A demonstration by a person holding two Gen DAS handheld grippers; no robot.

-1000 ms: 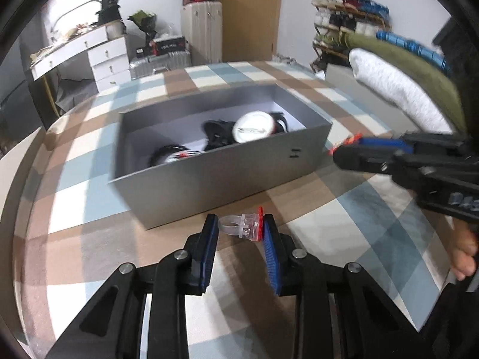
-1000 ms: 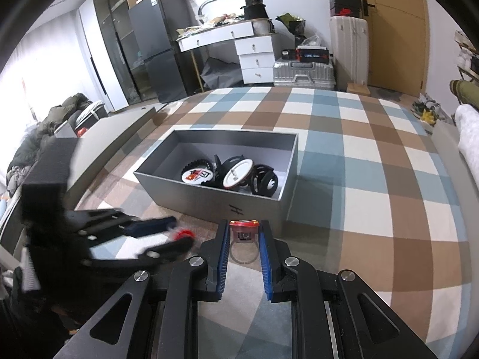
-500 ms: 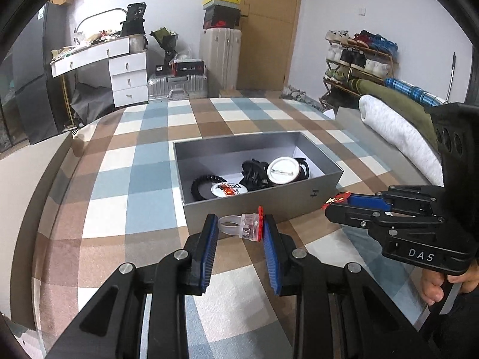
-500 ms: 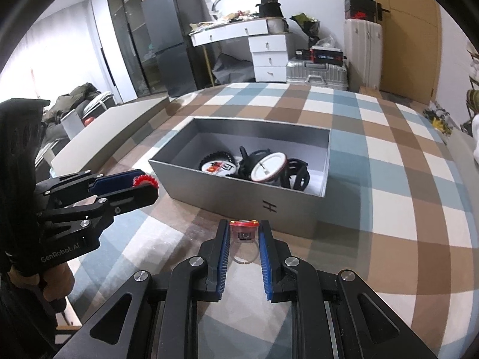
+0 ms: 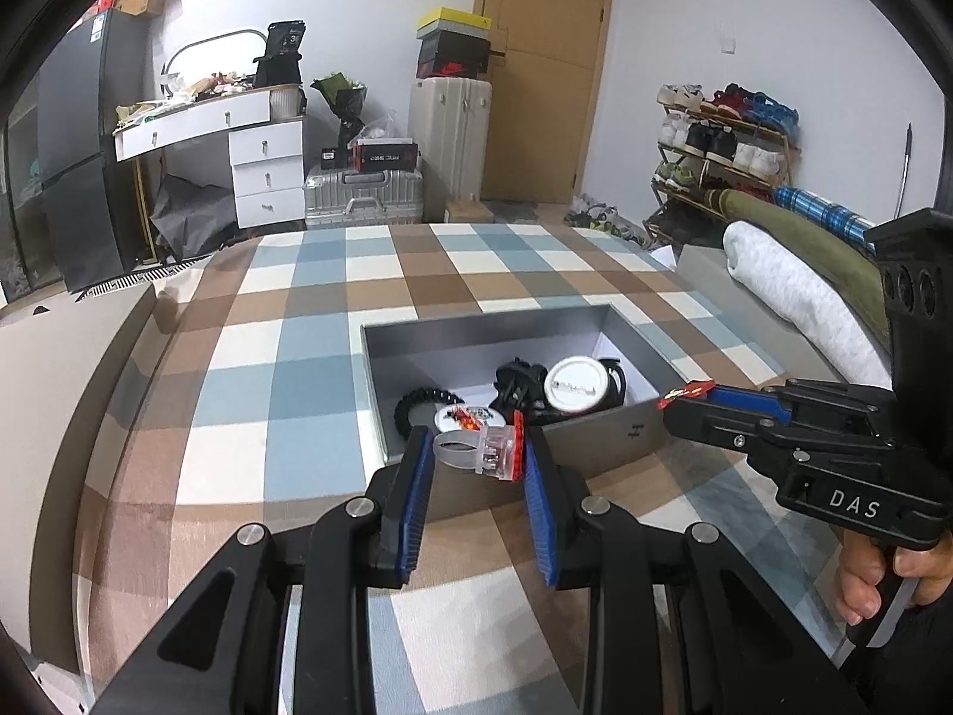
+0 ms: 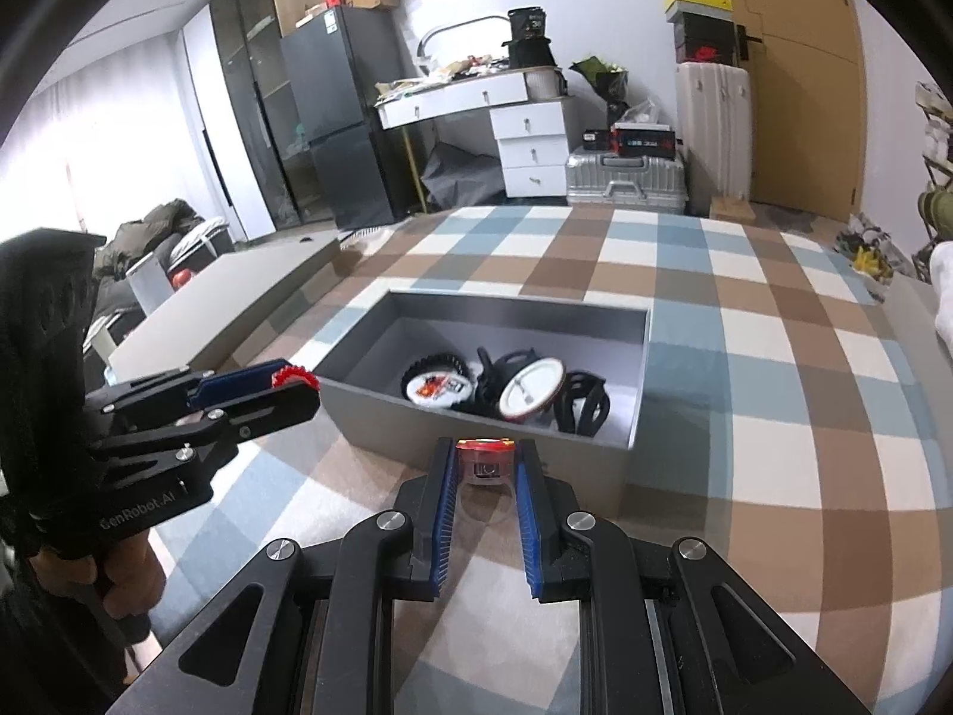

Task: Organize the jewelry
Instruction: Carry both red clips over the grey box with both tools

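Checked in brown, blue and cream, the bedspread (image 5: 286,357) spreads under everything. On it sits a grey open box (image 6: 363,417), and inside lie a black beaded bracelet (image 5: 417,402), a round white disc (image 5: 575,384) and some black strap pieces (image 6: 581,405).

The left gripper (image 5: 473,453), held over the near wall of the box, has its blue pads closed on a clear plastic ring with a red-edged top (image 5: 476,450); the ring lies sideways between them, its band toward the left pad. To its right the right gripper (image 6: 487,465) hangs just before the box's near wall, clamped on a second ring with a red top (image 6: 483,462), whose clear band hangs below the pads. A hand (image 5: 875,584) grips its handle.
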